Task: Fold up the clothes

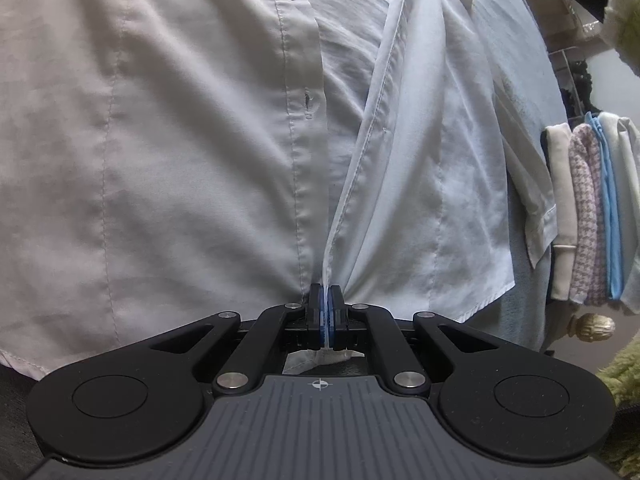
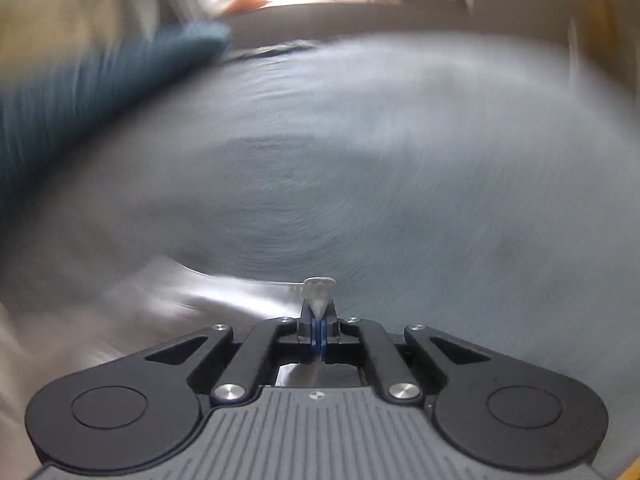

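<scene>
A: Status? Where's the shirt (image 1: 200, 140)?

B: Pale button-up, spread open over the grey bed sheet (image 2: 400, 160), front plackets facing the left cam. Left tool (image 1: 326, 308) is clamped on the placket edge down at the hem, thin strip of fabric pinched btwn the blue pads. Right tool (image 2: 319, 322) is closed too, w/ a small bunch of white cloth poking out past the tips. Right view is badly blurred, so can't tell which part of the shirt that is.

A: How's it going to handle?

B: Judging by the creases and drape: light, thin, fully limp. No stiffness, so anything unsupported sags. Looks a bit slick, and a one-layer pinch could creep out. Best holds are prob. the stitched bits: placket, hem, cuff (image 1: 544, 224), since they're doubled and firmer.

A: Edges, clearance?

B: Left cam: stack of folded clothes (image 1: 592, 216) sits just beside the sleeve on the right, w/ a gold knob (image 1: 594, 328) below it. Tight there; a swinging sleeve could clip the stack. Right cam: wide bare sheet ahead, teal pillow (image 2: 100, 92) at upper left, well apart from the tool. The open room is on that side.
</scene>
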`<state>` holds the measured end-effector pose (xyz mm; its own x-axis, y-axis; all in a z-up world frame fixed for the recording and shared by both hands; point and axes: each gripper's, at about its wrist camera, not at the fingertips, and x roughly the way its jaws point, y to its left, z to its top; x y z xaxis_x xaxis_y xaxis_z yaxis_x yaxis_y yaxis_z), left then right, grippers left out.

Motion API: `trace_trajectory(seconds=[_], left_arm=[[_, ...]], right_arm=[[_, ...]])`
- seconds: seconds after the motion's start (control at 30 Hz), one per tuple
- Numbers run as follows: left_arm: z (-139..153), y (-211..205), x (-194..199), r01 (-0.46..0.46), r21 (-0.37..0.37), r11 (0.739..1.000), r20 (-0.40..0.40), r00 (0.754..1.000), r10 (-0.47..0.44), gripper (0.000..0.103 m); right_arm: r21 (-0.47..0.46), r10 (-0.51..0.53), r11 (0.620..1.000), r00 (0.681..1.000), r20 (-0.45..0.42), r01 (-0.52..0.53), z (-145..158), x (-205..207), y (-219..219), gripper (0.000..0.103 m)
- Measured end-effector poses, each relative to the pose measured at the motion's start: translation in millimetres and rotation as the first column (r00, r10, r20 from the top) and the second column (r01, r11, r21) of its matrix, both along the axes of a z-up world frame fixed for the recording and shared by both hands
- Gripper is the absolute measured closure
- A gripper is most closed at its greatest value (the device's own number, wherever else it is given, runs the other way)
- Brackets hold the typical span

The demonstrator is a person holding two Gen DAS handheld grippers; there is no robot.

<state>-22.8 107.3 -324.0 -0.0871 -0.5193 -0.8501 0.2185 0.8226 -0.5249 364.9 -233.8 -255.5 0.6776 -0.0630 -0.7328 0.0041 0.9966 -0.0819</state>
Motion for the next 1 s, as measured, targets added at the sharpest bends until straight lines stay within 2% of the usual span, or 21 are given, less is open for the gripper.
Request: trace_trajectory(seconds=[0.03, 0.07, 0.13, 0.17, 0.23, 0.33, 0.4, 0.47, 0.53, 0.6, 0.7, 0.77, 0.8, 0.83, 0.9, 1.0], left_arm=[[0, 1, 0, -0.004, -0.004, 1.000, 0.000, 1.000, 0.004, 0.099], [0, 1, 0, -0.008, -0.008, 1.000, 0.000, 1.000, 0.008, 0.099], [-1, 3, -1, -0.014, -0.015, 1.000, 0.000, 1.000, 0.014, 0.099], [0, 4, -1, -0.018, -0.020, 1.000, -0.001, 1.000, 0.018, 0.099], [1, 6, -3, -0.024, -0.029, 0.999, 0.001, 1.000, 0.024, 0.099], [5, 11, -5, -0.039, -0.047, 0.998, -0.002, 0.999, 0.039, 0.100], [6, 13, -7, -0.049, -0.057, 0.997, -0.001, 0.999, 0.049, 0.100], [8, 14, -9, -0.058, -0.072, 0.996, 0.003, 0.998, 0.058, 0.100], [8, 16, -10, -0.072, -0.087, 0.994, 0.000, 0.997, 0.073, 0.100], [7, 17, -13, -0.084, -0.098, 0.992, -0.005, 0.996, 0.084, 0.100], [6, 17, -18, -0.093, -0.106, 0.990, -0.009, 0.996, 0.093, 0.100], [5, 17, -19, -0.096, -0.105, 0.990, -0.006, 0.995, 0.096, 0.100], [5, 16, -20, -0.097, -0.104, 0.990, -0.004, 0.995, 0.097, 0.100], [5, 16, -20, -0.098, -0.103, 0.990, -0.003, 0.995, 0.098, 0.100], [5, 15, -20, -0.095, -0.102, 0.990, 0.004, 0.995, 0.096, 0.100], [4, 17, -20, -0.086, -0.104, 0.991, 0.013, 0.996, 0.087, 0.100]], right_arm=[[-0.142, 0.051, 0.989, 0.999, 0.011, -0.049, -2, -2, 18, 0.101], [-0.282, 0.102, 0.955, 0.995, 0.015, -0.094, -5, -5, 36, 0.101], [-0.515, 0.215, 0.837, 0.977, -0.004, -0.186, -14, -10, 70, 0.101], [-0.574, 0.263, 0.787, 0.965, -0.018, -0.225, -20, -11, 85, 0.101], [-0.562, 0.295, 0.784, 0.955, -0.035, -0.263, -19, -5, 102, 0.101], [-0.373, 0.233, 0.898, 0.971, -0.049, -0.234, -6, 16, 110, 0.101], [-0.159, 0.165, 0.971, 0.983, -0.081, -0.177, 3, 32, 99, 0.101], [0.052, 0.108, 0.993, 0.986, -0.129, -0.102, 10, 38, 89, 0.101], [0.171, 0.083, 0.984, 0.985, -0.150, -0.056, 9, 44, 86, 0.101], [0.250, 0.087, 0.967, 0.981, -0.174, -0.041, 3, 54, 86, 0.100], [0.310, 0.085, 0.951, 0.974, -0.212, -0.016, -11, 64, 94, 0.099], [0.351, 0.088, 0.936, 0.967, -0.240, 0.002, -25, 69, 98, 0.094], [0.354, 0.090, 0.935, 0.965, -0.245, 0.003, -30, 71, 99, 0.085], [0.353, 0.082, 0.936, 0.967, -0.240, 0.008, -35, 73, 98, 0.072], [0.401, 0.043, 0.915, 0.977, -0.208, 0.046, -29, 64, 87, 0.063], [0.494, -0.012, 0.866, 0.990, -0.138, 0.079, -8, 43, 63, 0.061]])
